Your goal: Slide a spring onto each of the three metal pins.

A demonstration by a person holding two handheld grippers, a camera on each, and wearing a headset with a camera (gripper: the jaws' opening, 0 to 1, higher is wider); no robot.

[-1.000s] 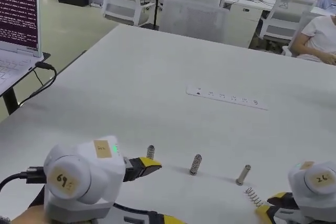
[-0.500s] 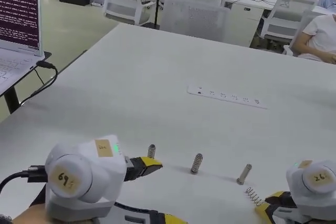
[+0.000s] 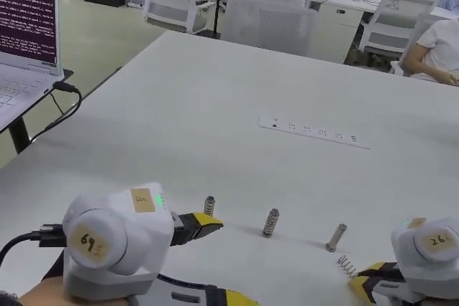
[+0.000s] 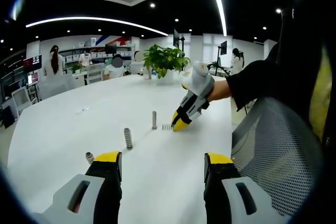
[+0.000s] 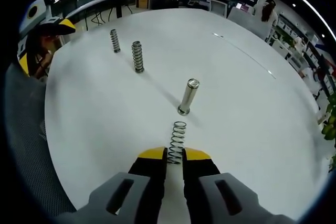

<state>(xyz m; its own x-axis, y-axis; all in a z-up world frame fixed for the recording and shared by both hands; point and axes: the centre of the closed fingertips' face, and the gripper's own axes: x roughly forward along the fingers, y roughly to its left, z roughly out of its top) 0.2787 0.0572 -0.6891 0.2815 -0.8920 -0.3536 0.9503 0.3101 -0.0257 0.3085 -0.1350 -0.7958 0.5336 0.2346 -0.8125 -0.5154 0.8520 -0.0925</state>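
Three metal pins stand in a row on the white table [image 3: 215, 105]. The left pin [image 3: 209, 206] and the middle pin [image 3: 270, 223] each carry a spring. The right pin [image 3: 336, 237] [image 5: 188, 96] is bare. A loose spring [image 3: 346, 266] [image 5: 178, 139] lies on the table just short of the bare pin, pointing at it. My right gripper [image 5: 175, 156] [image 3: 366, 281] is shut on the spring's near end. My left gripper [image 4: 163, 158] [image 3: 204, 225] hovers open beside the left pin [image 4: 89, 156], holding nothing.
A white power strip [image 3: 313, 134] lies across the table beyond the pins. A laptop [image 3: 25, 26] with a cable sits on a stand at the left. Office chairs [image 3: 269, 23] and seated people line the far edge.
The right gripper has crept slightly left toward the bare pin with the spring. The left gripper has stayed put. The head view has shifted a little.
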